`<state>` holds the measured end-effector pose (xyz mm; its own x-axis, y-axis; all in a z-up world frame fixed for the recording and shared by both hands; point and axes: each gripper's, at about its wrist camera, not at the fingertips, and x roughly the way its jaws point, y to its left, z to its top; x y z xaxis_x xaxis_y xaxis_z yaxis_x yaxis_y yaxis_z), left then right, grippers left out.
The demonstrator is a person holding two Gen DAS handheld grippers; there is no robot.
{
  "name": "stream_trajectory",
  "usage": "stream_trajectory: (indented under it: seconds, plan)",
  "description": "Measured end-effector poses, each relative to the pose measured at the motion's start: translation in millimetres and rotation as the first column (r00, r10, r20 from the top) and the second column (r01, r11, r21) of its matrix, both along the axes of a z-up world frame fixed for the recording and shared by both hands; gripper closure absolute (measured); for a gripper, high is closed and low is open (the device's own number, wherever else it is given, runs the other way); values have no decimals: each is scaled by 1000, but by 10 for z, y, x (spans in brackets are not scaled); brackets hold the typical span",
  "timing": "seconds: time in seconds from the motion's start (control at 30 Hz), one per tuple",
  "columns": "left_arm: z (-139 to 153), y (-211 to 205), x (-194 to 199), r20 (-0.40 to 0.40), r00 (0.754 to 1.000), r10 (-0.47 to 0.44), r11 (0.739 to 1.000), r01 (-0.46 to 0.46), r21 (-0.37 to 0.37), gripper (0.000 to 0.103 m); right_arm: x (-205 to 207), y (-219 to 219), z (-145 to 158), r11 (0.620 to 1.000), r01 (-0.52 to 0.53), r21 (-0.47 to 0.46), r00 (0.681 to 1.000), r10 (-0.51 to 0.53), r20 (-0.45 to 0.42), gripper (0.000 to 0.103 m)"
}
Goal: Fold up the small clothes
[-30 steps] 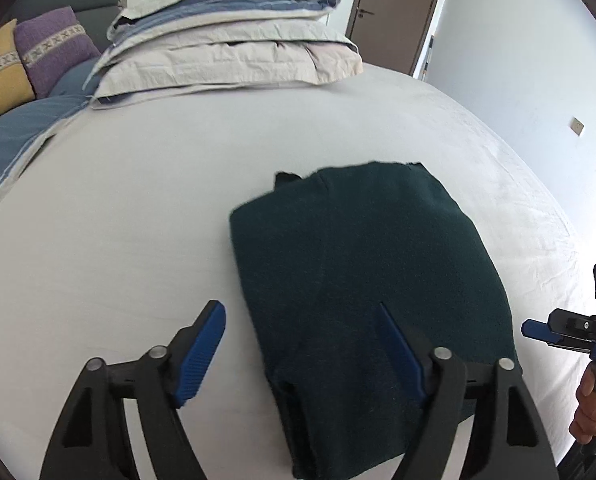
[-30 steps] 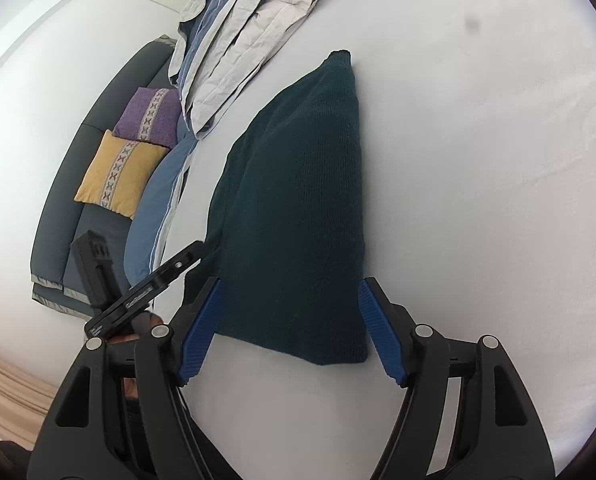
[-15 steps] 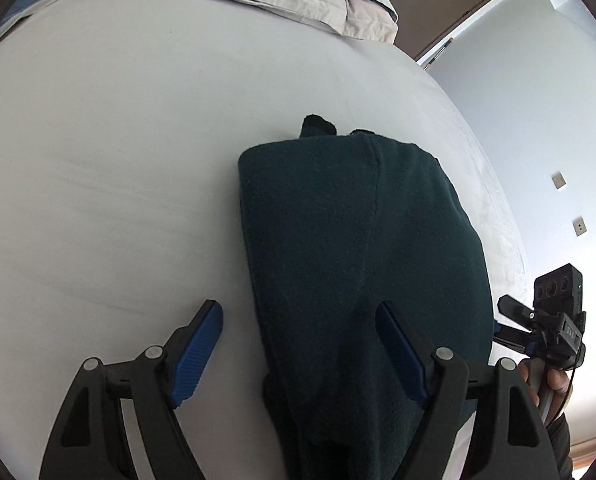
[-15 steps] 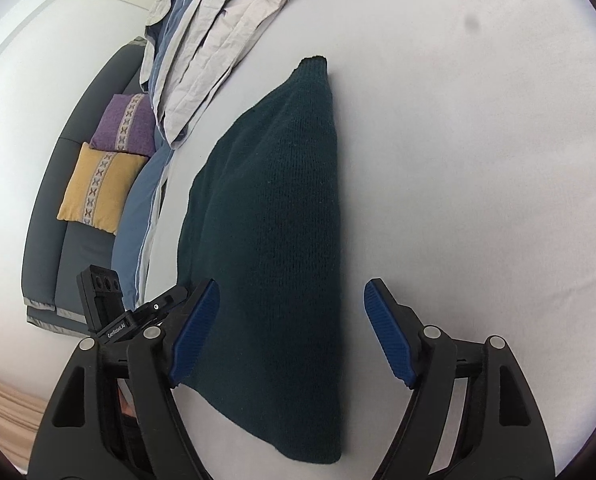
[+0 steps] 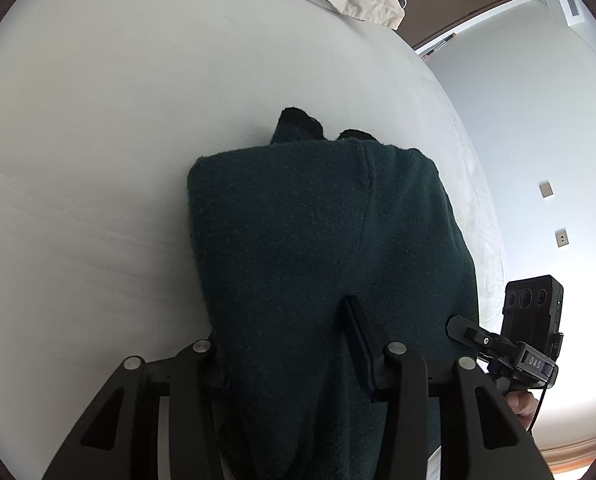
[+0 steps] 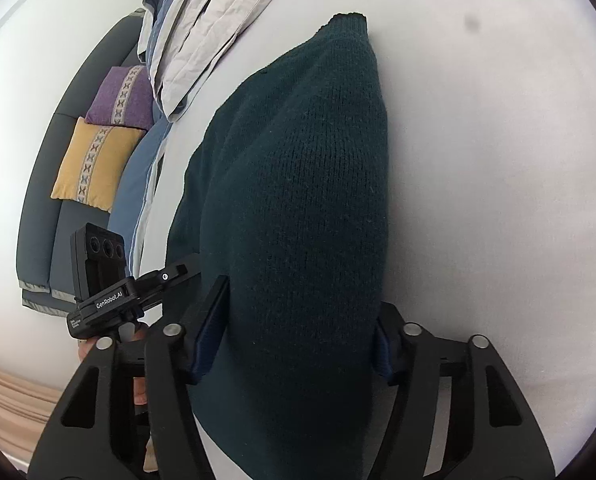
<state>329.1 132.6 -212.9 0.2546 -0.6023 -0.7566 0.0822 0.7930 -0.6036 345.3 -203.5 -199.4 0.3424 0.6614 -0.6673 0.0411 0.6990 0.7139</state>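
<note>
Since a second ago both grippers have come down onto the near end of the sweater (image 5: 321,240), which then lay flat beyond them. It lies folded on the white bed (image 5: 98,160), running toward 12 o'clock. The left gripper (image 5: 286,344) has just been closing and now pinches the sweater's left edge. The right gripper (image 6: 298,320), also just closing, clamps its right edge, pads pressed into the knit.

Sweater (image 5: 321,240) on bed (image 5: 98,160) — bedding pile (image 6: 202,40) behind it
</note>
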Motion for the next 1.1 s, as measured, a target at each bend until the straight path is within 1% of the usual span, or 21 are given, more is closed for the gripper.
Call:
stream_trajectory:
  seconds: [0.07,0.17,0.23,0.37,0.47,0.53,0.6,0.67,0.73,0.77,0.83,0.9,0.93,0.97,1.0,1.03,1.1]
  plan:
    - [4,73,5,-4,1000,6,1000,-6,-14,70,-2,29,35,1000,4,-21,1000,-4,9,55]
    - [94,167,29,17,1000,5,1000,-5,-5,79,-50,76,126,999,17,-52,1000,-15,27,60]
    - [208,220,-81,35,999,6,1000,-5,-21,79,-103,88,215,999,29,-45,999,-27,39,62]
    - [463,346,-333,63,998,3,999,0,-41,80,-309,151,493,1000,23,-16,997,-22,69,63]
    - [640,404,-617,78,997,-10,999,14,-47,80,-527,189,727,1000,10,4,997,-11,81,63]
    - [779,464,-831,105,994,-19,998,25,-58,80,-709,208,877,1000,2,15,995,-4,99,63]
    - [874,519,-1117,126,991,-39,997,46,-59,79,-948,189,981,999,-5,36,993,1,121,63]
    - [850,421,-1447,131,989,-66,996,73,-49,79,-1206,160,1014,999,-4,54,992,-3,123,63]
    - [761,422,-1668,116,990,-81,995,87,-42,79,-1469,117,936,997,1,82,993,-10,114,63]
    - [648,436,-1755,98,992,-85,995,90,-45,79,-1593,95,854,996,9,92,995,-18,97,63]
    - [365,464,-1902,52,994,-93,995,94,-26,79,-1785,102,635,995,23,92,998,-28,50,63]
    - [64,480,-1996,25,997,-78,997,78,-5,76,-1928,73,329,995,64,83,998,-63,-11,62]
    - [-33,531,-2020,20,998,-64,998,65,-28,72,-1977,37,199,991,92,99,995,-90,-32,60]
    - [-93,601,-2056,7,999,-45,997,45,-66,70,-2021,-18,112,982,117,149,993,-113,-33,59]
    - [-128,673,-2076,-5,1000,-23,995,22,-97,68,-2055,-63,87,974,130,188,991,-129,-22,59]
    - [-136,695,-2075,-8,1000,-14,994,13,-104,64,-2080,-76,97,970,135,201,991,-134,-19,59]
    - [-120,706,-2063,0,1000,-13,996,13,-90,63,-2102,-47,181,976,138,169,990,-137,-17,56]
